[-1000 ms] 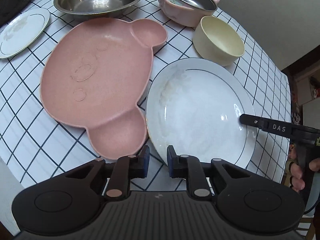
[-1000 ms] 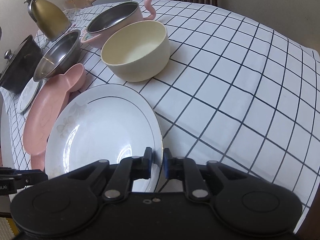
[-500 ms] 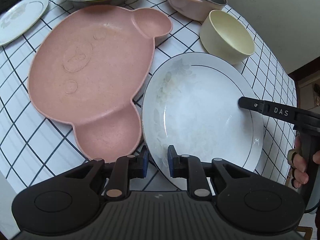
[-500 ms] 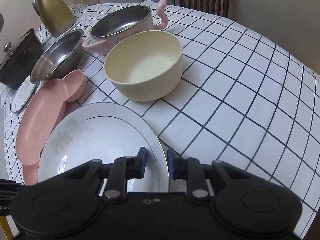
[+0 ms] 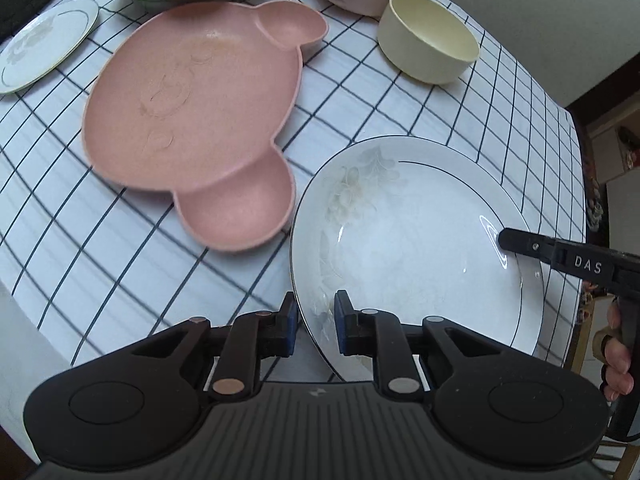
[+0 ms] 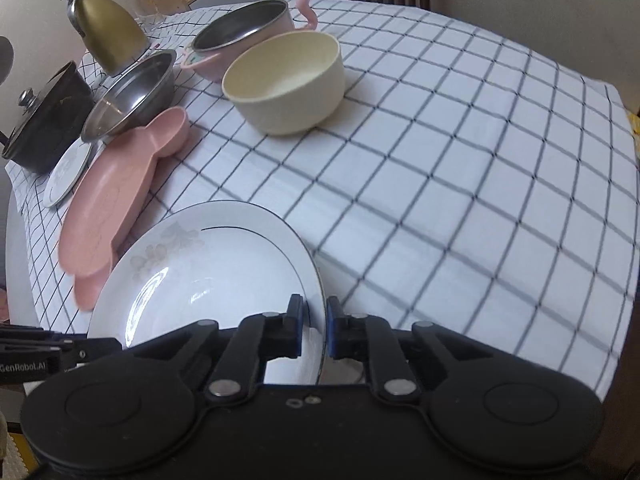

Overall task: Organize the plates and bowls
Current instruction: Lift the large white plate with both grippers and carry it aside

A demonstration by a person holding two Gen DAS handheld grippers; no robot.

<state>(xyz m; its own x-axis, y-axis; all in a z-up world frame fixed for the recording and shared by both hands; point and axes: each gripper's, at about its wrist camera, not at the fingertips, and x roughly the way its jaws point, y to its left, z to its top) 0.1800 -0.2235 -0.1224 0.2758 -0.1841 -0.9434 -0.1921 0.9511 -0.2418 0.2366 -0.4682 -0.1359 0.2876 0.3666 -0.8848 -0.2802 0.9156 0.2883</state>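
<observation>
A large white plate (image 5: 412, 248) with a faint flower print and a thin dark line is held between both grippers, above the checked tablecloth. My left gripper (image 5: 314, 328) is shut on its near-left rim. My right gripper (image 6: 318, 330) has the opposite rim between its pads, and its jaws are closing on it. In the right wrist view the plate (image 6: 208, 272) fills the lower left. A pink bear-shaped plate (image 5: 192, 120) lies to the left, a small gap from the white plate. A cream bowl (image 5: 428, 48) stands beyond them.
At the back stand a steel bowl (image 6: 132, 96), a pink pot (image 6: 244, 36) with a steel liner, a small white plate (image 6: 66, 174), a black lidded pot (image 6: 44, 120) and a gold kettle (image 6: 104, 28). A hand (image 5: 616, 364) holds the right gripper by the table's edge.
The white plate has shifted to the right, away from the pink plate that it touched before. The right gripper's jaws have narrowed on the rim. The left grip is unchanged.
</observation>
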